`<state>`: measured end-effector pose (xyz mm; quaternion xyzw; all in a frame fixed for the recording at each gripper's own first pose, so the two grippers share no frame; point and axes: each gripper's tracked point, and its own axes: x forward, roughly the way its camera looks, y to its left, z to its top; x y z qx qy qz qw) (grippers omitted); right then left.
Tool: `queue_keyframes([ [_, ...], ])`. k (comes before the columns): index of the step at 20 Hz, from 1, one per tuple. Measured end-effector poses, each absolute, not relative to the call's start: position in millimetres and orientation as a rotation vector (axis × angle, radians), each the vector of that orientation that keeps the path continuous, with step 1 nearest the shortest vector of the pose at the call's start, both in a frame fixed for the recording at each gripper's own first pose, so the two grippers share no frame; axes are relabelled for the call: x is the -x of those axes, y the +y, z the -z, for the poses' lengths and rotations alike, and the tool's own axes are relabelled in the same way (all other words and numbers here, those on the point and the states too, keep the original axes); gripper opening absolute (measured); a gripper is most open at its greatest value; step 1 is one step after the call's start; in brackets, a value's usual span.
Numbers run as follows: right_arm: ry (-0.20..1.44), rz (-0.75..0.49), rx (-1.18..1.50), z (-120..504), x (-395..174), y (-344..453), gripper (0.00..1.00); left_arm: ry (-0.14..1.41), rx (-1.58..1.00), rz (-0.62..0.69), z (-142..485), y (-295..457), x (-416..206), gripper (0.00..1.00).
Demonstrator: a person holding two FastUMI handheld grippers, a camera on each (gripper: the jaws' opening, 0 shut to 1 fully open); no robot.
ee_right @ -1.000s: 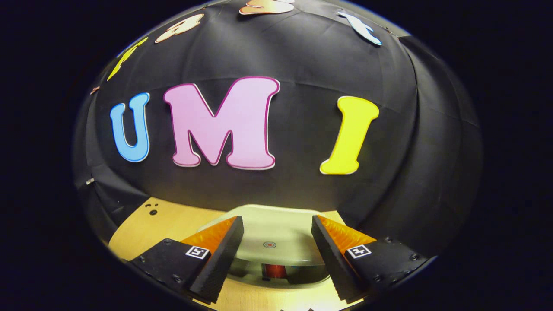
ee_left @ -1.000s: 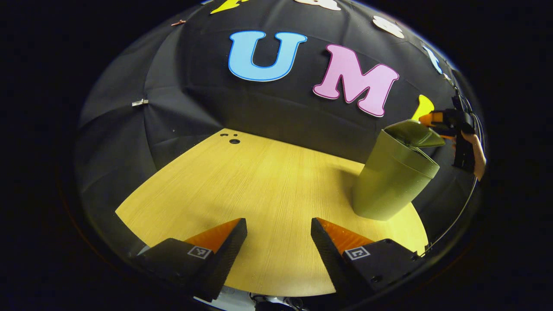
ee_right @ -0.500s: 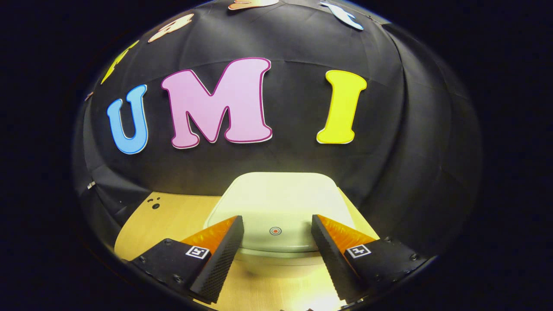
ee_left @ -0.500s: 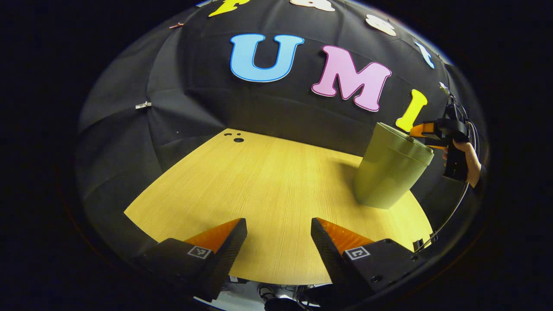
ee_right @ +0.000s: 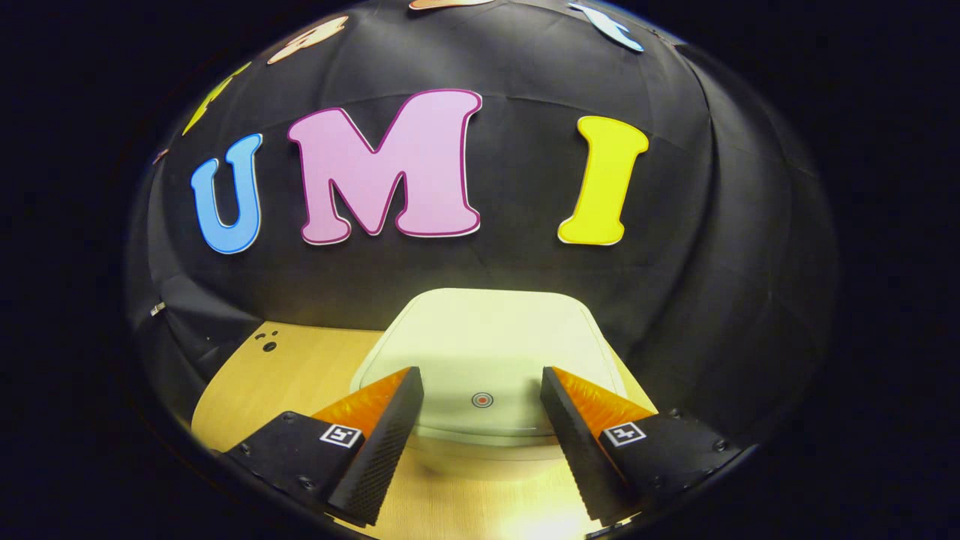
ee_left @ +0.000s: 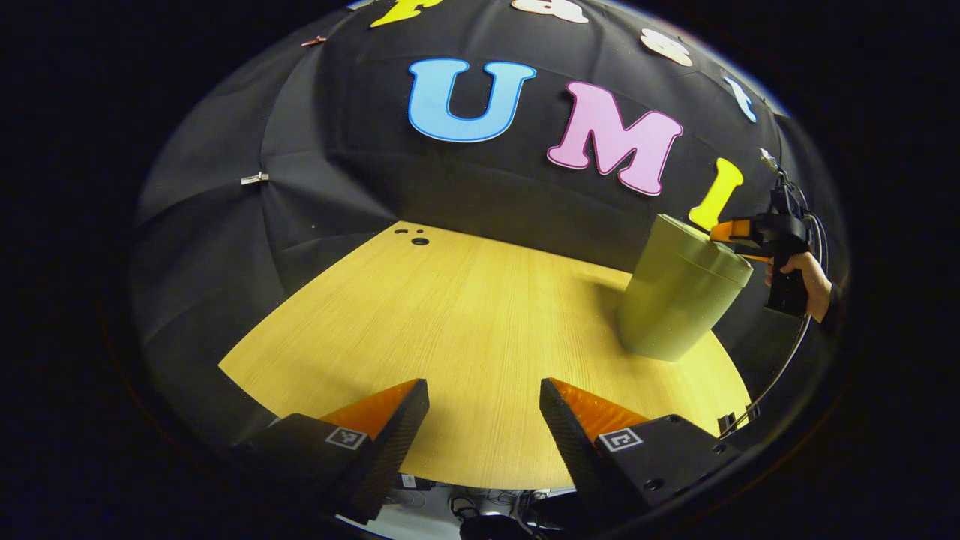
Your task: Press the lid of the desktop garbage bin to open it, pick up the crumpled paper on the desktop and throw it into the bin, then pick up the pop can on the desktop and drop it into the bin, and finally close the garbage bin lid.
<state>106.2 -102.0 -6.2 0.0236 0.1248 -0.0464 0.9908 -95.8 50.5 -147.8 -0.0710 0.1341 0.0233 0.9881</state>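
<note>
a: right, left gripper view, and the left gripper (ee_left: pixel 484 390) sits at the bottom centre of the frame, fingers wide apart with nothing between them, only bare wooden desktop (ee_left: pixel 465 322) showing in the gap.

b: and the garbage bin (ee_left: pixel 679 289)?

a: middle right of the frame, standing on the desktop close to its right edge, olive green, lid (ee_left: pixel 705 244) flat down on the rim. it looks tilted, though that may just be the fisheye bending it.

b: someone is over there with it.

a: yes, far right of the frame, a hand (ee_left: pixel 806 281) holds the right gripper (ee_left: pixel 724 231), and its tips sit level with the lid's right edge. whether they touch it, i cannot tell from this angle.

b: over to the right gripper view, then.

a: bottom centre again, the right gripper (ee_right: pixel 480 386) with fingers spread, gripping nothing. the pale lid (ee_right: pixel 487 352) fills the lower middle of the frame, shut, and a small red ring mark (ee_right: pixel 482 400) on it shows in the gap between the two fingers.

b: and behind it?

a: black cloth wall (ee_right: pixel 675 300) across the upper frame, and a strip of desktop (ee_right: pixel 292 375) at lower left with small dark holes (ee_right: pixel 266 343) near its far edge.
</note>
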Motion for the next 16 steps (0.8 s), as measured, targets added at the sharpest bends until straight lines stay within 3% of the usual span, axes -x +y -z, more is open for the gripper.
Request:
queue_keyframes([
  [8, 0.222, 0.094, -0.057, 1, -107, -101, 1.00, 0.246, 0.124, -0.003, 134, 45, 86, 0.96],
  [16, 0.211, 0.075, -0.027, -8, -76, -81, 0.99, 0.129, 0.073, 0.005, 77, 53, 80, 0.96],
])
